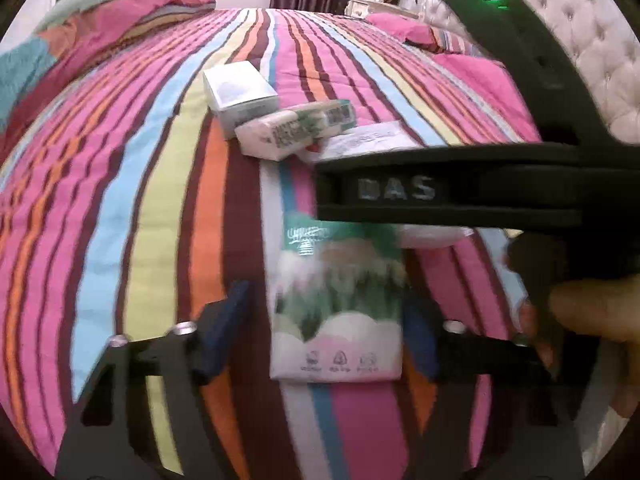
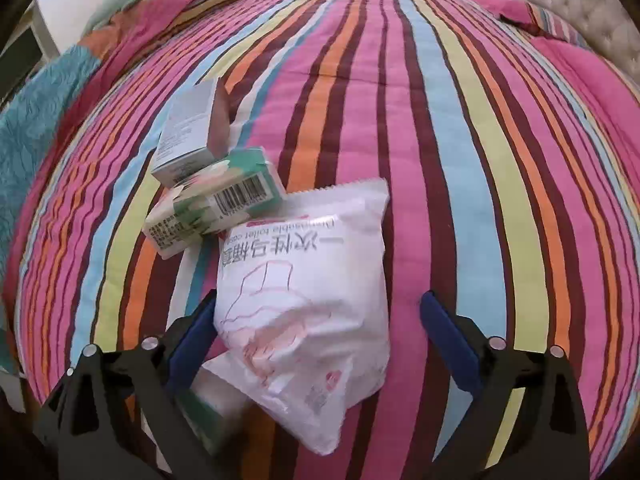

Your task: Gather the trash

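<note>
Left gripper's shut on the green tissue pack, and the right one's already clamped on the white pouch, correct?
Not quite. The left gripper is shut on the green tissue pack, but the right gripper is not clamped: the right wrist view shows the white pouch between its jaws with a clear gap to one finger.

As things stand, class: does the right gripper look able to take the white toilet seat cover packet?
Probably yes: the right gripper already straddles the white toilet seat cover packet, jaws open, nothing lying on its near end.
</note>
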Available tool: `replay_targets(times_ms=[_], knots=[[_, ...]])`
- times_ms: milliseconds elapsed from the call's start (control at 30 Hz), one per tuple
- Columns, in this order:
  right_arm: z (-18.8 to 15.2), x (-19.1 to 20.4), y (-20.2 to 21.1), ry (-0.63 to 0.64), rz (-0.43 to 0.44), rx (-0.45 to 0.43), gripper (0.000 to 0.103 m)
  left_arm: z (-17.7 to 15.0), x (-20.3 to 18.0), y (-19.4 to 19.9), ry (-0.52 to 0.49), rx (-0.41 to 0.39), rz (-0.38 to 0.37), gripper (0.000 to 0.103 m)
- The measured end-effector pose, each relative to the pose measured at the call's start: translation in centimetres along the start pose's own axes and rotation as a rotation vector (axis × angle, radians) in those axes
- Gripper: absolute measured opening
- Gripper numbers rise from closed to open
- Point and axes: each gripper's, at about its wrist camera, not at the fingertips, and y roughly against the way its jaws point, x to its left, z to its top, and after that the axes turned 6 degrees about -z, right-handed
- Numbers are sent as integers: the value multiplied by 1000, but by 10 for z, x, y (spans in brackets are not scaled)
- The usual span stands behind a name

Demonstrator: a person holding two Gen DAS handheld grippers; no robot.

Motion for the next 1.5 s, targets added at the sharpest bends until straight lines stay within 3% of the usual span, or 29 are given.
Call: replay_targets(times_ms=[67,167,567,967,1500], knots=[[-3,-1,6,5,4,-12,67,1,7,2,10,4,-13,50],[-15,-8,18,-12,-4,-31,65,-2,17,13,34,12,-31,50],[-96,-33,63,-166,107,-82,64,-52,44,78,45,-1,-57,50],[-149,-26,112,-205,148,-133,64,-102,56,137,48,-4,-103,50],[-219,7,154,-155,202,-164,64,-157,37,189,-77,-2,-127,50]])
